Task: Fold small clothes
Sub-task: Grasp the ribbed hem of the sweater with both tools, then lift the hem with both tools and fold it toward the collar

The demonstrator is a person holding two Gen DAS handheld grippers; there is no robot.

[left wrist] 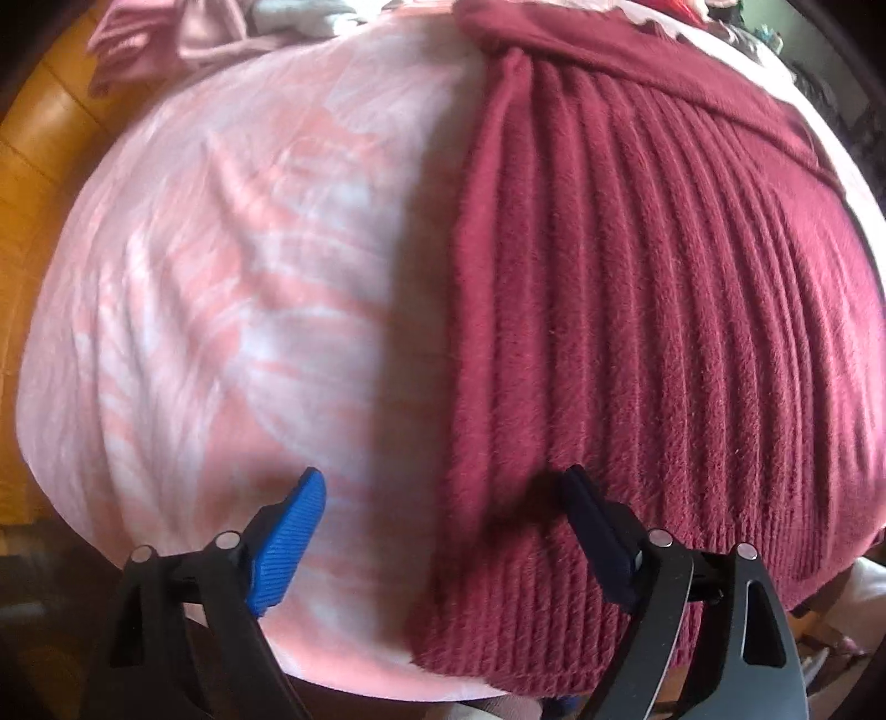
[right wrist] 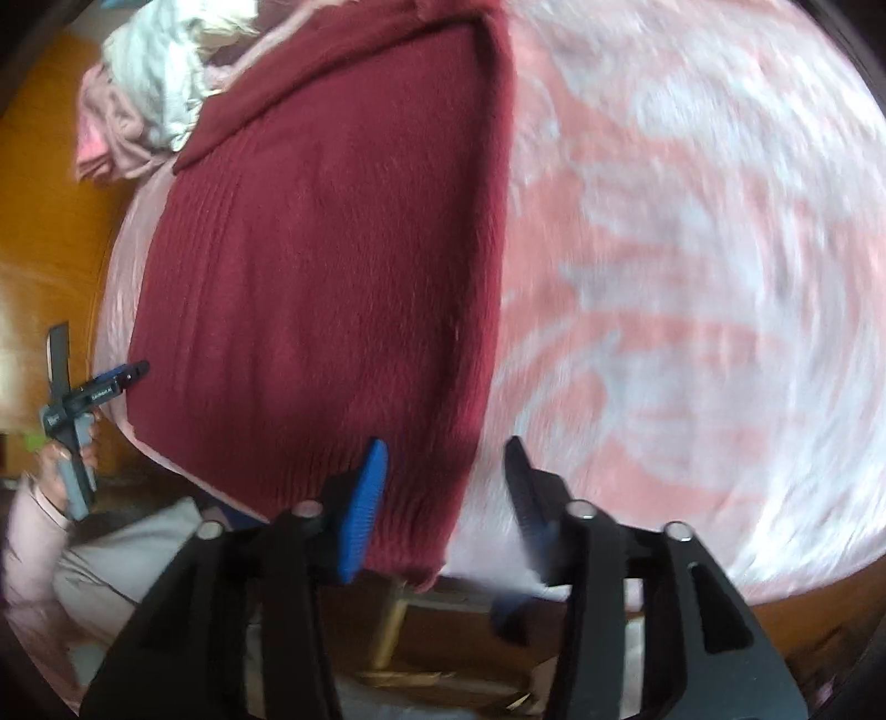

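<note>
Left wrist view. The left tool [left wrist: 443,531] hangs steeply over the work with its jaws spread wide and nothing between them; one blue pad [left wrist: 288,545] stands over the pink-and-white cloth [left wrist: 221,288] that covers the tabletop, the other over the dark red ribbed sweater [left wrist: 637,332]. The sweater lies flat on this cloth, filling the right half of the view, its straight left edge running between the jaws and its ribbed hem nearest the camera. The knit looks thick, fuzzy and limp: judged light, soft and not fragile, likely to sag and drag across the cloth rather than slide. A heap of other clothes [left wrist: 160,39] lies at the far edge.

Right wrist view. The right tool [right wrist: 446,482] is released, its jaws parted over the sweater's near right corner [right wrist: 426,565], which hangs slightly past the tabletop edge; no pad presses the fabric. The left tool [right wrist: 83,393], carried in a hand [right wrist: 66,459], sits just beside the opposite hem corner. The doubled ribbed hem at each corner appears the firmest place to pinch, both layers together; a shallow bite on the fuzzy pile would probably slip.
</note>
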